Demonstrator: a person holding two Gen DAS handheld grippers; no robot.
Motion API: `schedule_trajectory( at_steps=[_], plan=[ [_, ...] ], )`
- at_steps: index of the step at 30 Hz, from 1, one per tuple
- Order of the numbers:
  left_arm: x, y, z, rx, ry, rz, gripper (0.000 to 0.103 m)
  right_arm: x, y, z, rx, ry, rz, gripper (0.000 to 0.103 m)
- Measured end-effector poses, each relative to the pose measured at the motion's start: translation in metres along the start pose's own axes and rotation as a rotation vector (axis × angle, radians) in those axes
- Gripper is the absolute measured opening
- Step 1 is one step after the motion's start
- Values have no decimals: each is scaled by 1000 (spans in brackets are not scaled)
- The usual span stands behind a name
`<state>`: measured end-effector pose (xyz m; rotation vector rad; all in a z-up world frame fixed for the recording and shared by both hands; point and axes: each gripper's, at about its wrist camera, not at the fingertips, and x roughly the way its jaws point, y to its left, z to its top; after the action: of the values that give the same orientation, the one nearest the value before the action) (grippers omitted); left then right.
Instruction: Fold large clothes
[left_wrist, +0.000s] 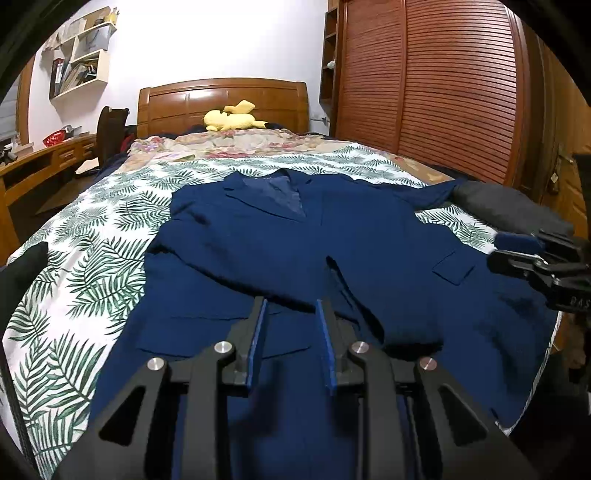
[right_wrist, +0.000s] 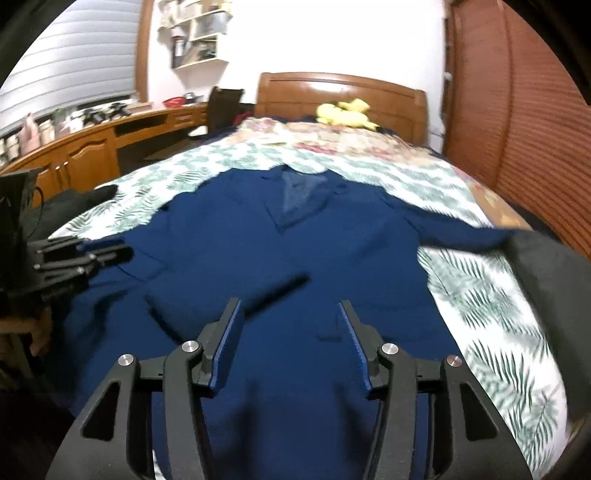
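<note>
A navy blue suit jacket (left_wrist: 332, 229) lies front up on the bed, its collar toward the headboard. One sleeve is folded across its front (right_wrist: 273, 291). The other sleeve (right_wrist: 465, 232) stretches out to the right. My left gripper (left_wrist: 291, 302) hovers over the jacket's lower front, its blue pads apart with nothing pinched between them. My right gripper (right_wrist: 290, 302) is also over the lower front near a pocket flap (right_wrist: 328, 336), jaws wide apart and empty. Each gripper shows at the edge of the other's view: the right gripper (left_wrist: 495, 249) and the left gripper (right_wrist: 125, 248).
The bed has a leaf-print sheet (left_wrist: 92, 273), a wooden headboard (left_wrist: 221, 99) and a yellow plush toy (left_wrist: 232, 118). A dark grey garment (left_wrist: 509, 206) lies at the bed's right edge, a black one (right_wrist: 74, 206) at the left. A slatted wardrobe (left_wrist: 443, 92) stands right, a desk (right_wrist: 92, 147) left.
</note>
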<state>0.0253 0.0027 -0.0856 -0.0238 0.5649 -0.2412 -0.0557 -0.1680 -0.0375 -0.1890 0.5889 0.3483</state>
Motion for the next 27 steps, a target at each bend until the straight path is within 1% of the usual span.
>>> schedule_trajectory(
  at_steps=[6, 9, 13, 16, 20, 23, 25, 26, 27],
  plan=[
    [-10, 14, 0, -29, -12, 5, 24, 32, 29, 25, -37, 41, 77, 53],
    [-14, 22, 1, -49, -24, 12, 25, 58, 38, 38, -10, 81, 118, 53],
    [-19, 30, 2, -64, -34, 18, 27, 93, 45, 50, 60, 136, 150, 53],
    [-25, 34, 2, -68, -48, 20, 30, 117, 49, 53, 69, 177, 146, 53],
    [-29, 36, 3, -58, -62, 48, 32, 145, 50, 50, 65, 247, 129, 53],
    [-31, 40, 4, -71, -67, 43, 35, 162, 51, 47, 50, 314, 125, 53],
    [-32, 41, 4, -75, -69, 40, 37, 165, 53, 46, 28, 330, 114, 52],
    [-33, 41, 5, -77, -73, 38, 37, 165, 54, 46, 19, 332, 109, 50],
    [-34, 41, 5, -81, -77, 34, 38, 165, 55, 45, 8, 331, 103, 41]
  ],
)
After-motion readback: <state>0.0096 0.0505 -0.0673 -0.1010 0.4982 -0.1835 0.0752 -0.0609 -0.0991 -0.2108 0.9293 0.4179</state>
